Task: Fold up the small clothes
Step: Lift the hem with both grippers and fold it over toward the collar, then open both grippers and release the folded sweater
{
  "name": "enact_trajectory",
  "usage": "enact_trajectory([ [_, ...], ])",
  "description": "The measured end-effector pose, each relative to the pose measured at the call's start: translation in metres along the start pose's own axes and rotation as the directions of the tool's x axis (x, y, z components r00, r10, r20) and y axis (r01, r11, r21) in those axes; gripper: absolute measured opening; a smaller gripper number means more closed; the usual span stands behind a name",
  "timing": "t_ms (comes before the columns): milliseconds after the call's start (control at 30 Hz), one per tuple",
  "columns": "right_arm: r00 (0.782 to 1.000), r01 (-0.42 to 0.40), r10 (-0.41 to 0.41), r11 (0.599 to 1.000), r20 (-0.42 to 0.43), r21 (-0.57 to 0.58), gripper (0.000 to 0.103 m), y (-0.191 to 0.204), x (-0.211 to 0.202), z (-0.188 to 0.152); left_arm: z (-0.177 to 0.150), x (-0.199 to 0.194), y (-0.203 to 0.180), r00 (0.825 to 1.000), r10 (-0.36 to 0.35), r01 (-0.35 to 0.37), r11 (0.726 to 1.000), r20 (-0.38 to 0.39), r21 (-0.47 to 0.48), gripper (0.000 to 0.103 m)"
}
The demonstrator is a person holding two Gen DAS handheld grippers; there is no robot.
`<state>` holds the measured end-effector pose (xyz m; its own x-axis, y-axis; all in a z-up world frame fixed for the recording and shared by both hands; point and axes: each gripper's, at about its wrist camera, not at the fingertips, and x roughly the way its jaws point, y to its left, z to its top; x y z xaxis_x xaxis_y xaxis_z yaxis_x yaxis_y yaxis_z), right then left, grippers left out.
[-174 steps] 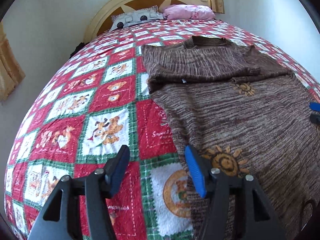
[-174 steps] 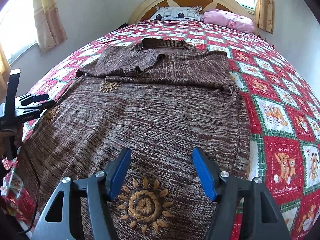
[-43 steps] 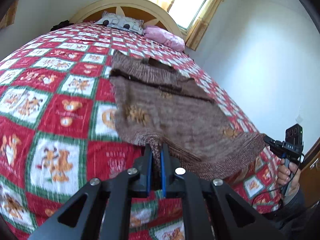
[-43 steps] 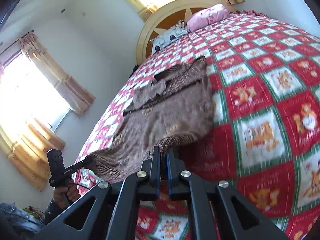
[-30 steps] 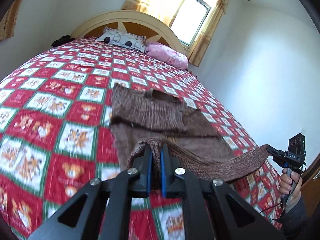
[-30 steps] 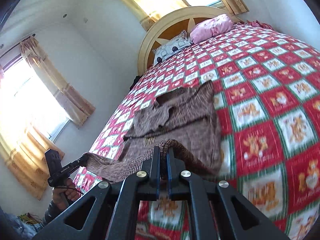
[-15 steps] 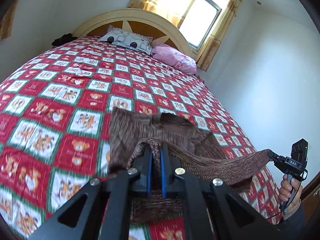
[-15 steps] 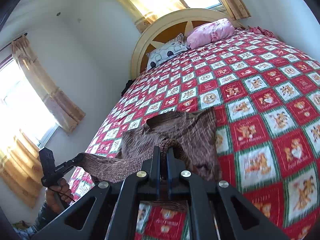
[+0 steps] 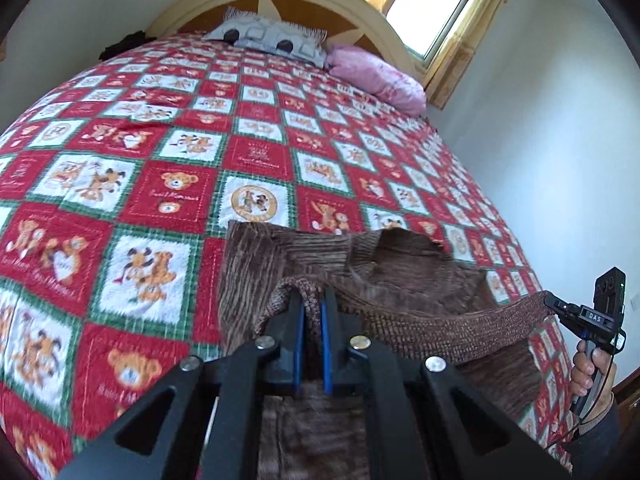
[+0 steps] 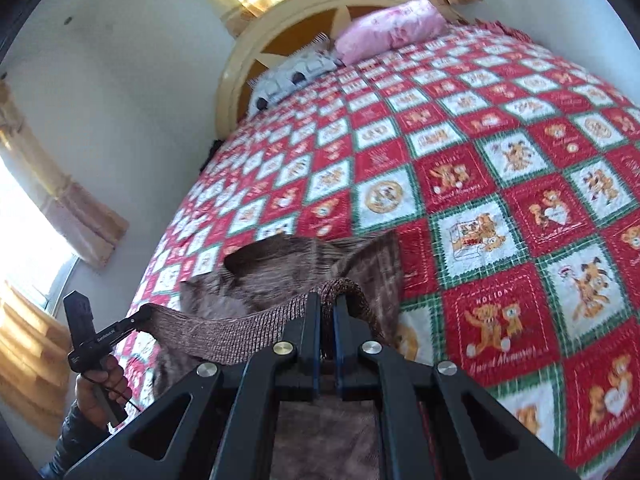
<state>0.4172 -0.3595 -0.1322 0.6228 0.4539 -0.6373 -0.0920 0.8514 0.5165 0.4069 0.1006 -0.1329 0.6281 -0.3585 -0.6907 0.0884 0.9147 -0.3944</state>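
Brown knit, a sweater (image 9: 360,276), lies on the quilt-covered bed (image 9: 160,160) toward its foot edge, with its neckline pointing at the headboard and its ribbed hem lifted off the quilt and stretched in the air between the two tools. On the left side, the left gripper (image 9: 311,304) has its jaws clenched on one corner of the hem, the knit bunched between the blue pads. From there the hem band runs taut across to the right side, where the right gripper (image 10: 327,308) has its jaws clenched on the other corner in the same way. Each tool also appears at the edge of the other's view, nipping its end of the band. Judging by this, the step in hand is the bottom-to-top fold: carrying the hem over the body toward the collar. To do it well, both corners should travel level and together, with the band kept gently tensioned so no sag drags the layer beneath. The hem should land square on the shoulder line, side edges matching side edges, before either grip lets go. A skewed landing or an early release on one side would likely leave a twisted fold. Two pillows (image 9: 272,38) lie well apart at the head edge, clear of the work.
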Motion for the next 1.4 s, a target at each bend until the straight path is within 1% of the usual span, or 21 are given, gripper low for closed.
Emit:
enact_trajectory([
  [100, 0.999, 0.003, -0.001, 0.999, -0.037, 0.046, 0.005, -0.018, 0.025, 0.01, 0.008, 0.018, 0.001, 1.0, 0.009, -0.008, 1.0, -0.021, 0.022, 0.008],
  [267, 0.997, -0.014, 0.027, 0.983, -0.072, 0.182, 0.006, -0.054, 0.071, 0.035, 0.025, 0.047, 0.006, 0.996, 0.084, -0.083, 0.996, -0.025, 0.017, 0.015],
  [300, 0.998, -0.016, 0.029, 0.978, -0.059, 0.206, 0.015, -0.059, 0.075, 0.04, 0.031, 0.048, 0.01, 0.993, 0.12, -0.12, 0.993, 0.0, 0.004, 0.016],
  [333, 0.999, 0.007, 0.001, 0.974, -0.034, 0.226, 0.045, -0.064, 0.076, 0.047, 0.033, 0.048, 0.014, 0.99, 0.138, -0.138, 0.99, 0.011, -0.014, 0.02],
  [400, 0.999, 0.035, -0.039, 0.966, 0.013, 0.257, 0.079, -0.069, 0.07, 0.055, 0.035, 0.042, 0.026, 0.992, 0.124, -0.122, 0.989, 0.019, -0.078, 0.045],
  [467, 0.999, 0.001, -0.01, 0.975, 0.039, 0.222, 0.079, -0.061, 0.061, 0.054, 0.03, 0.031, 0.035, 0.989, 0.147, -0.143, 0.985, 0.033, -0.101, 0.059],
  [500, 0.999, 0.007, -0.013, 0.983, 0.031, 0.184, 0.079, -0.054, 0.058, 0.052, 0.026, 0.026, 0.035, 0.986, 0.16, -0.157, 0.984, 0.037, -0.083, 0.059],
  [567, 0.999, 0.036, -0.036, 0.998, 0.007, 0.049, 0.079, -0.031, 0.053, 0.042, 0.018, 0.019, 0.03, 0.982, 0.187, -0.186, 0.982, 0.038, -0.018, 0.06],
  [667, 0.998, 0.061, -0.064, 0.993, -0.026, -0.103, 0.079, -0.004, 0.053, 0.022, 0.0, 0.012, 0.01, 0.974, 0.222, -0.227, 0.967, 0.05, 0.121, 0.068],
  [733, 0.995, 0.065, -0.078, 0.982, -0.064, -0.179, 0.078, 0.011, 0.059, 0.012, -0.011, 0.016, -0.013, 0.956, 0.289, -0.294, 0.92, 0.06, 0.257, 0.069],
  [800, 0.993, 0.069, -0.089, 0.97, -0.078, -0.232, 0.078, 0.028, 0.066, 0.001, -0.018, 0.022, -0.035, 0.954, 0.292, -0.294, 0.883, 0.061, 0.365, 0.072],
  [900, 0.992, 0.013, -0.041, 0.972, -0.116, -0.235, 0.078, 0.04, 0.073, -0.012, -0.021, 0.036, -0.055, 0.949, 0.31, -0.304, 0.851, 0.057, 0.429, 0.074],
  [967, 0.988, 0.033, -0.076, 0.954, -0.136, -0.299, 0.077, 0.052, 0.083, -0.018, -0.018, 0.045, -0.06, 0.944, 0.324, -0.316, 0.833, 0.063, 0.454, 0.074],
  [1067, 0.97, 0.153, -0.216, 0.899, -0.112, -0.41, 0.077, 0.058, 0.096, -0.015, -0.006, 0.063, -0.055, 0.915, 0.397, -0.382, 0.801, 0.07, 0.461, 0.074],
  [1167, 0.942, 0.281, -0.331, 0.865, -0.054, -0.416, 0.077, 0.039, 0.102, 0.002, 0.0, 0.081, -0.039, 0.875, 0.481, -0.455, 0.777, 0.056, 0.435, 0.074],
  [1200, 0.939, 0.288, -0.34, 0.865, -0.057, -0.41, 0.077, 0.033, 0.104, 0.007, 0.002, 0.089, -0.029, 0.862, 0.506, -0.472, 0.775, 0.035, 0.42, 0.078],
  [1233, 0.937, 0.283, -0.34, 0.871, -0.077, -0.401, 0.077, 0.025, 0.109, 0.012, 0.003, 0.091, -0.022, 0.87, 0.493, -0.462, 0.793, 0.027, 0.398, 0.08],
  [1267, 0.93, 0.292, -0.355, 0.87, -0.095, -0.396, 0.077, 0.016, 0.116, 0.015, 0.005, 0.091, -0.017, 0.873, 0.487, -0.464, 0.806, 0.032, 0.367, 0.092],
  [1300, 0.904, 0.343, -0.415, 0.849, -0.105, -0.403, 0.077, 0.008, 0.124, 0.018, 0.007, 0.089, -0.008, 0.865, 0.5, -0.483, 0.816, 0.03, 0.317, 0.096],
  [1333, 0.888, 0.374, -0.447, 0.837, -0.107, -0.399, 0.077, 0.003, 0.128, 0.02, 0.007, 0.087, -0.003, 0.87, 0.492, -0.477, 0.83, 0.023, 0.291, 0.096],
  [1400, 0.882, 0.4, -0.458, 0.851, -0.111, -0.34, 0.077, -0.012, 0.13, 0.027, 0.004, 0.082, 0.001, 0.873, 0.487, -0.477, 0.838, 0.028, 0.265, 0.096],
])
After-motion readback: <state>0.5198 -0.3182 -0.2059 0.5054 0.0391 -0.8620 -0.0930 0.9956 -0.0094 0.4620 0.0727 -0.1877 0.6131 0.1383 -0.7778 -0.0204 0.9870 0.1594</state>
